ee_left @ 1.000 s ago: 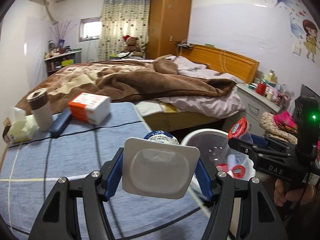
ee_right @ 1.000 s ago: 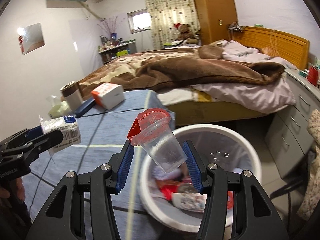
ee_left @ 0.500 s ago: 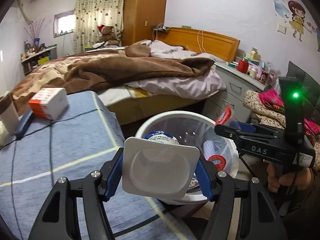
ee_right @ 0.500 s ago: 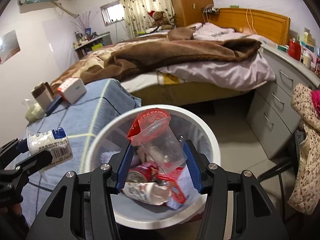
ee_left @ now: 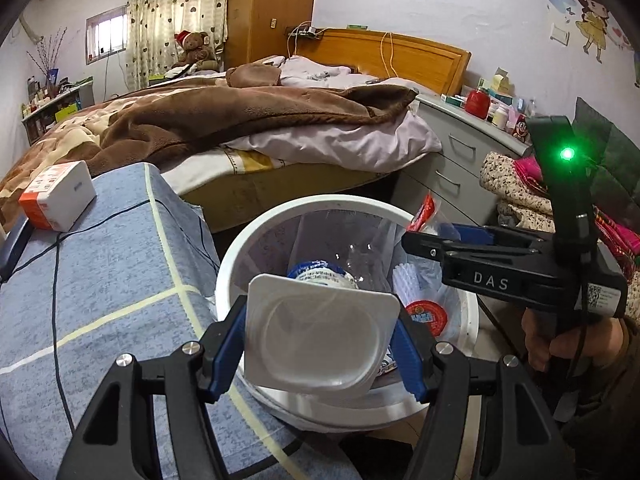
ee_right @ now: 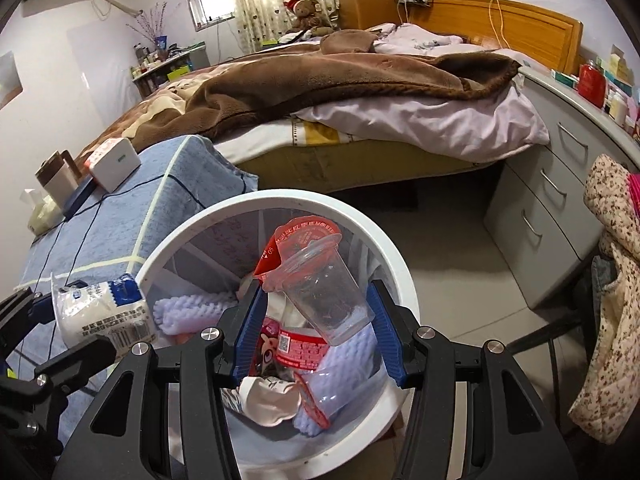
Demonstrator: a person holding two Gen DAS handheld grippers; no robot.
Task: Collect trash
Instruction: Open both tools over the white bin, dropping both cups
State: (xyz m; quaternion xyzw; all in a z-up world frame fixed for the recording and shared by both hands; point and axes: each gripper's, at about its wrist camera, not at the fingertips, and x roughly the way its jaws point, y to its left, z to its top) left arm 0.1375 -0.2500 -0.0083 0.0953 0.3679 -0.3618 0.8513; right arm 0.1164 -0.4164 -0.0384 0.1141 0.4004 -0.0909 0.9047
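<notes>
The white trash bin (ee_right: 280, 200) stands on the floor against the corner of the blue-covered table (ee_left: 120, 280). The left gripper (ee_left: 320, 344) is clenched on a white yogurt cup (ee_left: 316, 336), its square base toward the camera, held over the bin's near rim on the table side. The right gripper (ee_right: 316, 328) clamps a clear plastic cup (ee_right: 324, 292) with a peeled red foil lid (ee_right: 304, 236), tilted above the middle of the bin's opening. Inside the bin lie red wrappers, a crumpled white piece and pale blue padding (ee_right: 192, 308), leaving the far half of the opening free. Beyond the bin, bare floor (ee_right: 448, 248) runs to the bed (ee_right: 360, 120) and the grey drawer unit (ee_right: 552, 184). A white and orange box (ee_left: 60, 196) sits well back from the bin on the table.
</notes>
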